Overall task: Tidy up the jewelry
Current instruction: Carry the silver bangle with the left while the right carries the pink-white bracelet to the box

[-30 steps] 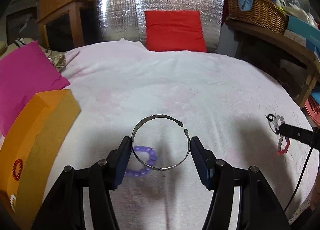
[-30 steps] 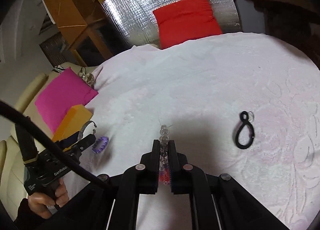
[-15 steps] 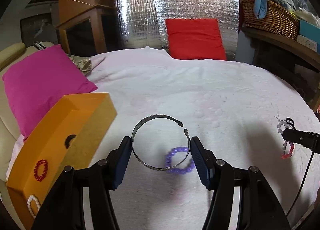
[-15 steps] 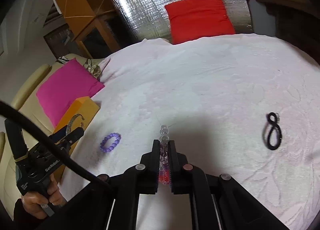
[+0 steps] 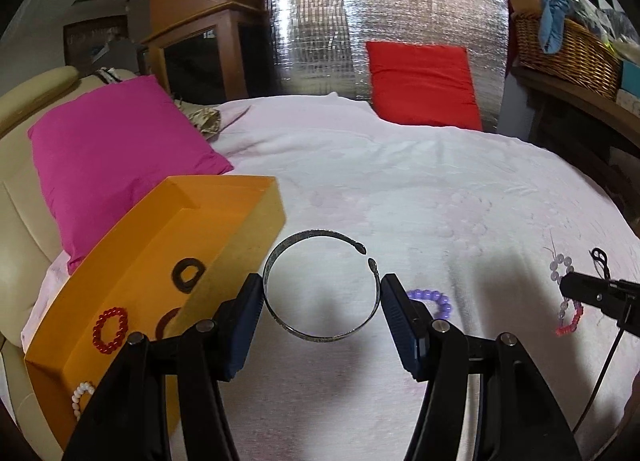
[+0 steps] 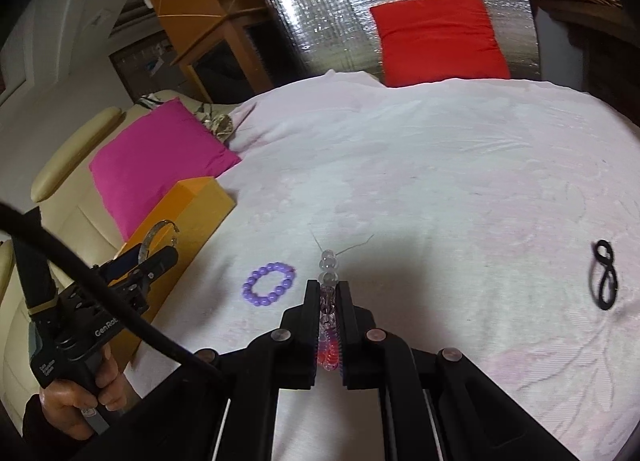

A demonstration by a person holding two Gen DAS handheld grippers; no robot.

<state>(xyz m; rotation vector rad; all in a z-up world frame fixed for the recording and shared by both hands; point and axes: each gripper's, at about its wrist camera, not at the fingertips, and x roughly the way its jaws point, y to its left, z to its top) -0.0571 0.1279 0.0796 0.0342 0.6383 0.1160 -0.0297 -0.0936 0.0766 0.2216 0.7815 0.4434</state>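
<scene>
Since a second ago I have swung both hands toward the open orange box (image 5: 224,197), which has slid from the left edge to sit just beside my left gripper (image 5: 322,297), while the lilac bead bracelet (image 6: 269,285) on the cloth has passed from the left of my fingers to the right. My left gripper's jaws stand half spread and clamp the open silver metal bangle (image 5: 320,287) across its width, holding it in the air just right of the box wall. My right gripper (image 6: 329,313) is nearly closed, pinching the clear, purple and red bead bracelet (image 6: 329,289), which hangs clear of the pale pink bedspread (image 6: 440,165). In the box I already see a red bead bracelet (image 5: 110,329), a white pearl bracelet (image 5: 82,397) and two dark rings (image 5: 187,275), so I judge the sorting well under way. Left to do: drop the bangle and the mixed bracelet in, then fetch the lilac bracelet and the black looped cord (image 6: 604,281) lying well apart at the far right of the bedspread.
</scene>
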